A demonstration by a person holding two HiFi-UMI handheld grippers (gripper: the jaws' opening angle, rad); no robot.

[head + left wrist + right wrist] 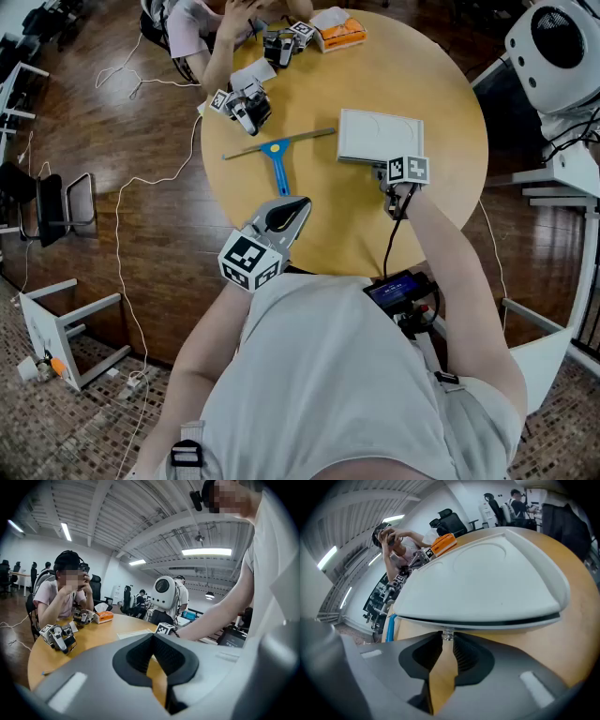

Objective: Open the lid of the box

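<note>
The flat white rectangular plastic box [380, 137] lies level on the worktop [576, 620], directly ahead of the right hand-held gripper [447, 637]. Its lid [483, 573] is down, showing a thin dark seam. The jaws pinch its small clear front tab [446, 634].

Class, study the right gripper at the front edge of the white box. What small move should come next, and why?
Probably raise the right gripper a little, lifting the front edge of the lid. Its jaws look closed on the small clear tab at that edge, and the lid lies flat on the white box, with only a dark seam showing.
</note>
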